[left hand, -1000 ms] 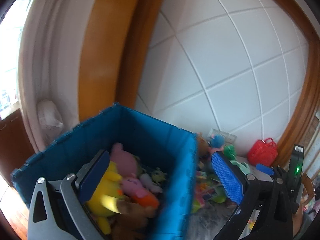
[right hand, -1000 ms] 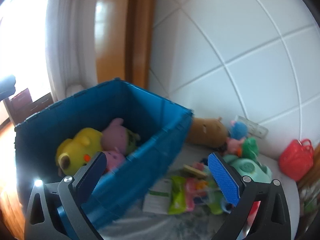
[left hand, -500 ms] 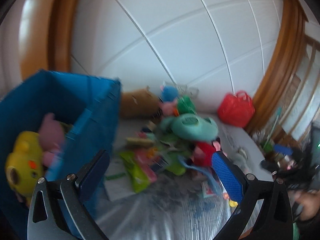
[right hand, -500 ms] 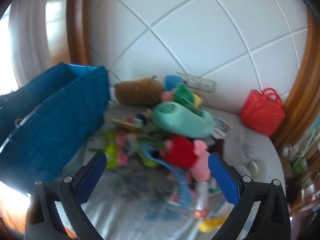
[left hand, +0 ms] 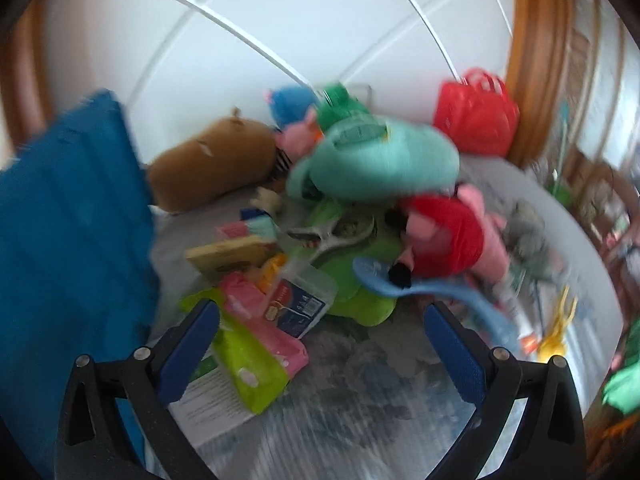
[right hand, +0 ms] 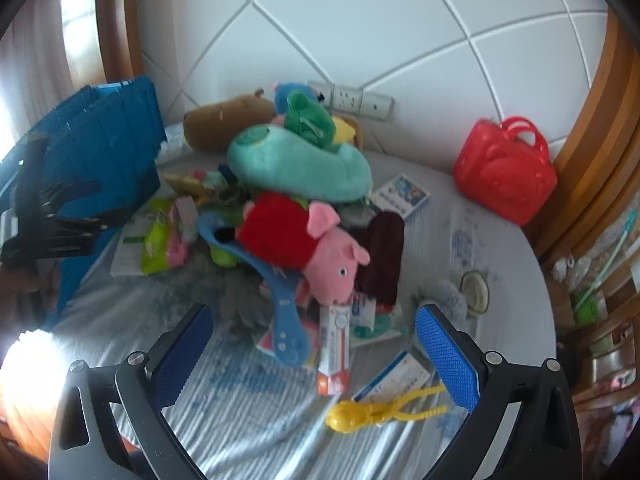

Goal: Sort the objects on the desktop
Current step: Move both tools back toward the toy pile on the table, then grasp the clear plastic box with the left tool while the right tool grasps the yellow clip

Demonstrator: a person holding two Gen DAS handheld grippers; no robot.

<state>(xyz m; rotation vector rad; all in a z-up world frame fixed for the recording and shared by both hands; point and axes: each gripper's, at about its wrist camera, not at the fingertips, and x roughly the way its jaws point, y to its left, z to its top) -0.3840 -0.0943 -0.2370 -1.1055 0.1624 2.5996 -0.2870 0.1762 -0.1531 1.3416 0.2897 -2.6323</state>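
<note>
Both our claws, left claw (left hand: 320, 332) & right claw (right hand: 314, 336), spread w/ nothing held; grabbing pig plush (right hand: 308, 244) could topple teal plush (right hand: 296, 164) off the pile.

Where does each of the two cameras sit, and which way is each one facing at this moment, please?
Left wrist: sits on the left gripper, facing the toy pile, blue bin at left; only its open fingers show.
Right wrist: sits on the right gripper, looking down on the pile from further right; its open fingers show, the left gripper at the left edge.
Shared: pig plush, red bag, bin.
</note>
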